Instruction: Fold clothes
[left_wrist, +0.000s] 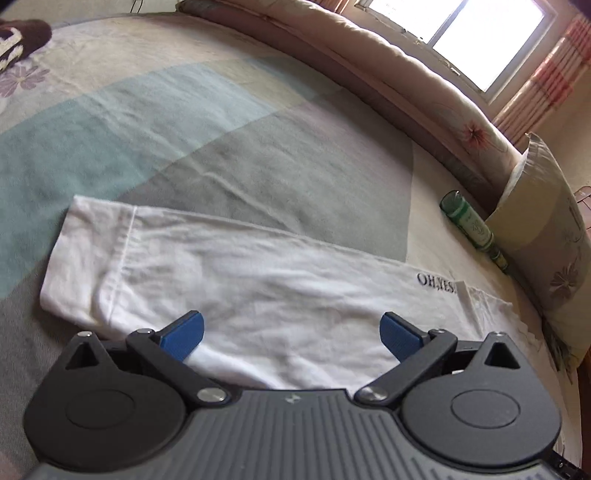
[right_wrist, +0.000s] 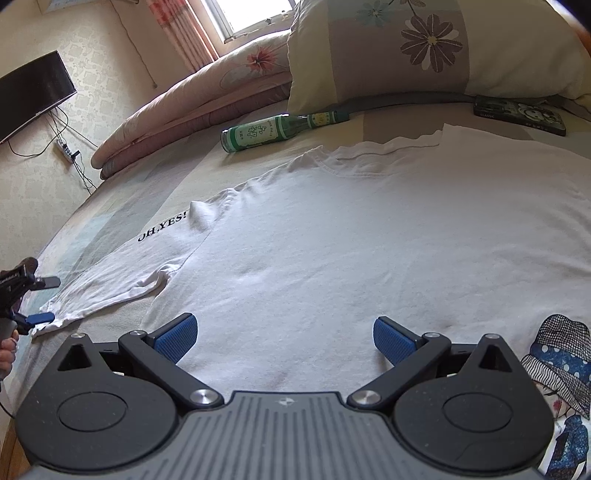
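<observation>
- The white T-shirt (right_wrist: 369, 240) lies flat on the bed (left_wrist: 147, 122); its right side and lower hem run out of the right wrist view, so its full outline cannot be seen.
- A printed figure in a netted hat (right_wrist: 565, 354) shows at four o'clock in that view, cut off by the edge.
- The sleeve (left_wrist: 221, 280) stretches across the left wrist view, and black letters on it read "OH,YES!" (right_wrist: 162, 227); in the left view the same words appear upside down.
- A green bottle (right_wrist: 273, 131) lies on its side at eleven o'clock of the shirt, its neck under the pillow (right_wrist: 424, 55); its label writing is too small to read.
- A dark flat case (right_wrist: 521, 114) at one o'clock carries small pale lettering I cannot make out.
- The left gripper (left_wrist: 291, 332) hovers over the sleeve, tongs spread wide, nothing between them.
- The right gripper (right_wrist: 284, 338) sits over the shirt body, tongs likewise spread and pinching nothing.
- A dark patterned object (left_wrist: 18, 40) at ten o'clock is cut off.
</observation>
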